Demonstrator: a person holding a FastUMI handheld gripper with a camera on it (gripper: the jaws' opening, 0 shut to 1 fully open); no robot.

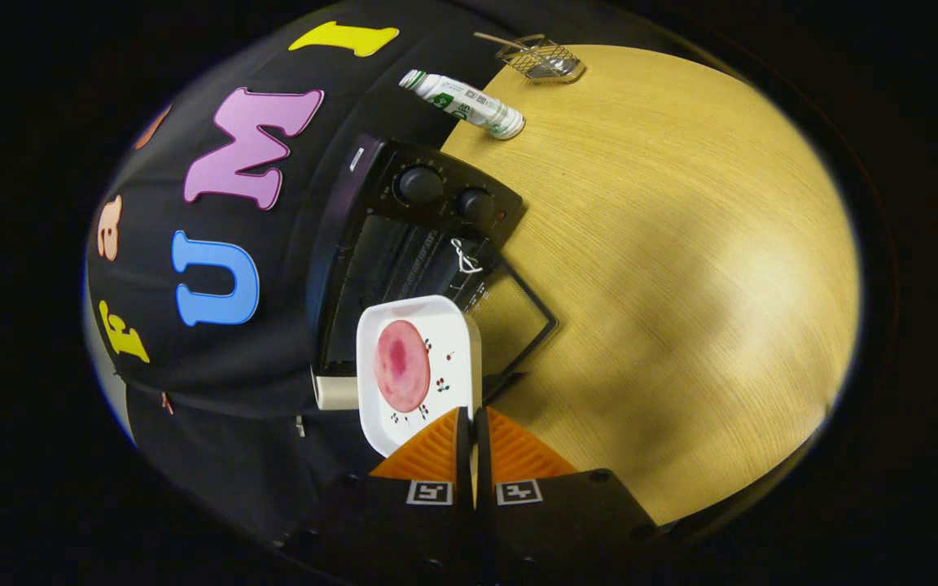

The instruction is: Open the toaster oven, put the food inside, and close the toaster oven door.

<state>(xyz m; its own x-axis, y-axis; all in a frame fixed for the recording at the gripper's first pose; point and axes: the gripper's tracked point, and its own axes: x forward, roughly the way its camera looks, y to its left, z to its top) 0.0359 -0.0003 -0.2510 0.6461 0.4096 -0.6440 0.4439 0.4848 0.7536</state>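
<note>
My gripper [469,411] is shut on the rim of a white square plate [446,325], which stands on edge between the fingers. A round pink slice of food [401,365] lies on the plate. Just beyond the plate is the black toaster oven [436,191] with two round knobs [421,185]. Its glass door [520,319] hangs open, folded down over the wooden table [681,244]. The dark cavity with its wire rack [404,256] shows behind the plate. The plate hides the cavity's near part.
A white and green bottle [462,103] lies on the table beyond the oven. A small wire basket [540,59] sits farther off at the table's edge. A white cord [465,256] hangs near the door hinge. The booth's black cloth wall backs the oven.
</note>
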